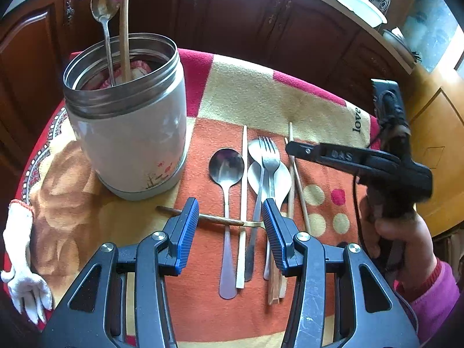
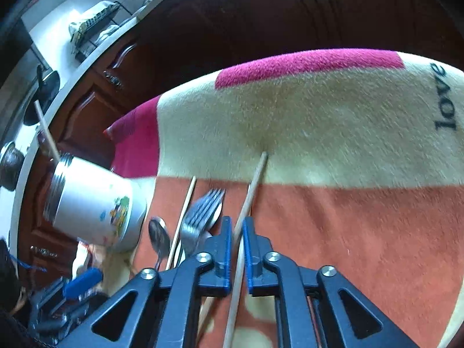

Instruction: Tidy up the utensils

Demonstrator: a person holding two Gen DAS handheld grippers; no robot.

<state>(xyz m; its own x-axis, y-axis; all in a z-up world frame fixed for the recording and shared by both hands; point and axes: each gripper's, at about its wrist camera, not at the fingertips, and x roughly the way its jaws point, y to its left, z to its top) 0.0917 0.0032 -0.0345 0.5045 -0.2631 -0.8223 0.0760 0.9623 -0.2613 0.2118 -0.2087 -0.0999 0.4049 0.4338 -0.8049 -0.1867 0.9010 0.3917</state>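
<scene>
Beside the steel canister [image 1: 127, 116] on the blanket-covered bench [image 1: 237, 92] | spoons, fork [image 1: 269, 156], chopsticks lie in a row | left tool [image 1: 230, 226] spread wide above them | right tool [image 2: 237, 232] pinches one chopstick [image 2: 249, 197] | canister holds spoon [image 1: 105, 3], wooden handle.

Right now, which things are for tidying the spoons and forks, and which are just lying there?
For the job: white jar holding a spoon, round spoon, fork, the chopstick the right tongs grip, left tongs.

Just lying about: white glove, blanket, white bowl.
</scene>
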